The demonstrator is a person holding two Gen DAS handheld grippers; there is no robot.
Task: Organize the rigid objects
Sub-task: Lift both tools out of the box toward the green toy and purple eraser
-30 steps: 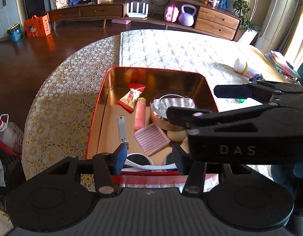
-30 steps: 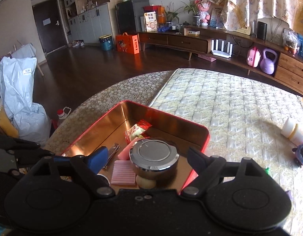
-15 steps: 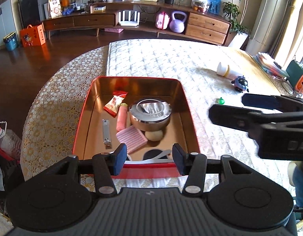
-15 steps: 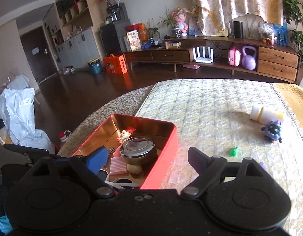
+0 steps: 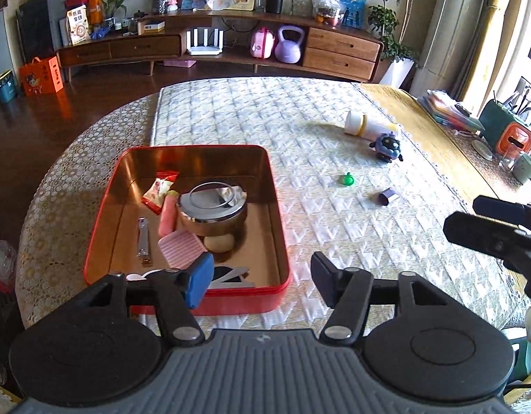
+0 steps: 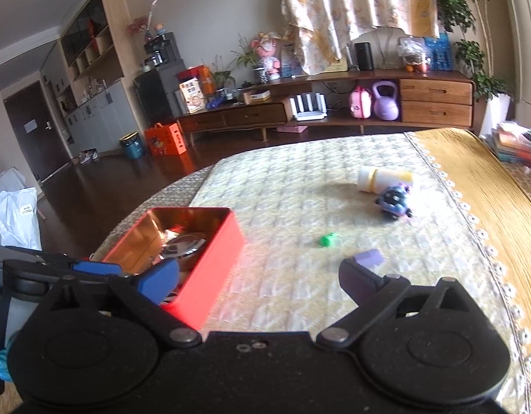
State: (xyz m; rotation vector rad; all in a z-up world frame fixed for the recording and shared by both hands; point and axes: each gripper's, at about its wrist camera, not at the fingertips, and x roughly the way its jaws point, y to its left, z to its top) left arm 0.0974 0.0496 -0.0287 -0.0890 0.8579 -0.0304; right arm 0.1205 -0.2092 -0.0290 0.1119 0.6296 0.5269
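The red tin (image 5: 103, 241) holds a round silver box (image 5: 213, 212), a snack packet (image 5: 158, 189), a pink tube, nail clippers (image 5: 143, 238) and a pink ridged block (image 5: 182, 248). My left gripper (image 5: 262, 281) hangs over the tin's near right corner. Its jaws are opening and the pads touch nothing. My right gripper (image 6: 258, 276) is over the quilted mat to the right of the tin (image 6: 210, 269); its jaws are opening and empty. Loose on the mat lie a white bottle (image 6: 382, 179), a blue toy figure (image 6: 393, 201), a green bead (image 6: 327, 239) and a purple block (image 6: 369, 258).
The mat covers a round lace-clothed table (image 5: 58, 179) that drops to dark floor on the left. A bare wooden top (image 6: 479, 186) adjoins on the right, with stacked books (image 5: 448, 110) and an orange and green appliance (image 5: 507, 131). A long sideboard stands across the room.
The right gripper has swung right, away from above the tin and out over the mat, and opened wider. The left gripper has drawn back and to the right, and its jaws have spread apart.
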